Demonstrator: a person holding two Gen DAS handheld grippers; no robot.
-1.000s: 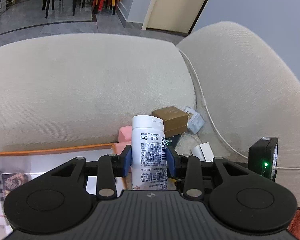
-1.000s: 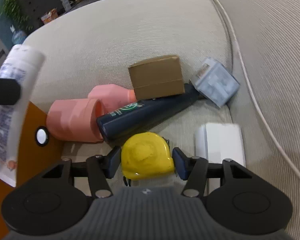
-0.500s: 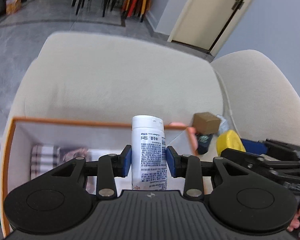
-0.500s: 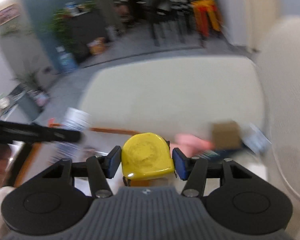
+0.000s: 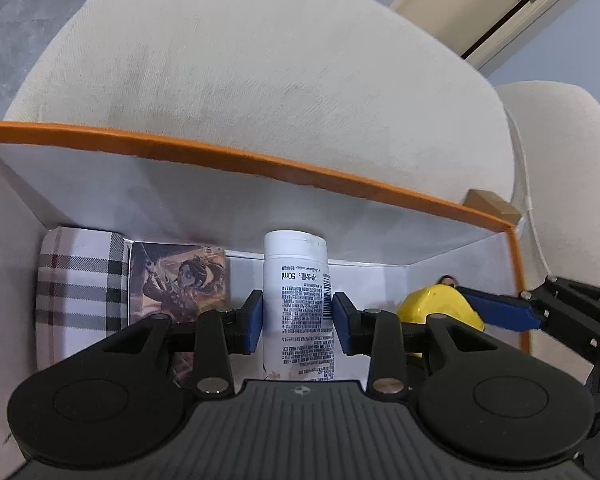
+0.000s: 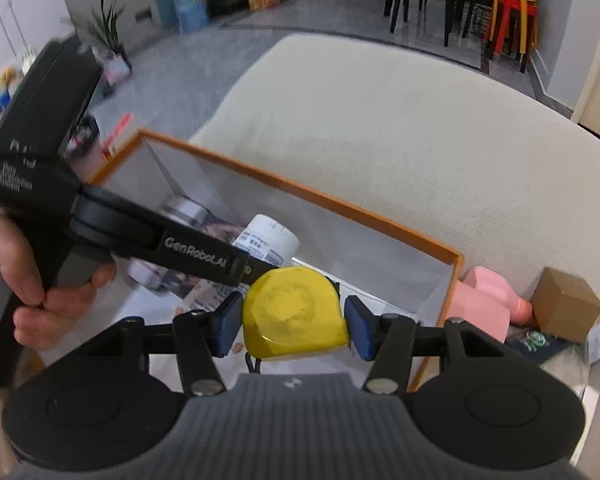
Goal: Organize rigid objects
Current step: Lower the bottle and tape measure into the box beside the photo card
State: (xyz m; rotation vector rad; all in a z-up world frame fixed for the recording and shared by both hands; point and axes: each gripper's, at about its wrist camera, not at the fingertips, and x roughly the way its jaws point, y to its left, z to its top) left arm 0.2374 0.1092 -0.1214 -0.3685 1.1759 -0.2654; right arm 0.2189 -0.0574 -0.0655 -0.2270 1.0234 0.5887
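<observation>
Placement is the step in hand: both held things are over the open box and must go down into it. In the lower middle of the left wrist view, the left hand-held gripper (image 5: pixel 298 322) clamps a white bottle (image 5: pixel 296 304) upright between its blue pads. In the lower middle of the right wrist view, the right hand-held gripper (image 6: pixel 294 322) grasps a yellow tape measure (image 6: pixel 294 312) by its two sides.

Just behind the bottle lies the white floor of the orange-rimmed box (image 5: pixel 260 162). A plaid box (image 5: pixel 78 284) and a picture box (image 5: pixel 178 280) already stand at its left part, so I judge the free floor at middle and right is the good place. The two hand-held grippers are very close, the left one crossing just above the tape measure, so it is better to lower one thing first and open the jaws only when it rests on the floor.

Farther, at the right of the right wrist view, a pink bottle (image 6: pixel 486 300), a brown carton (image 6: pixel 566 304) and a dark bottle (image 6: pixel 536 344) wait on the sofa (image 6: pixel 380 140).
</observation>
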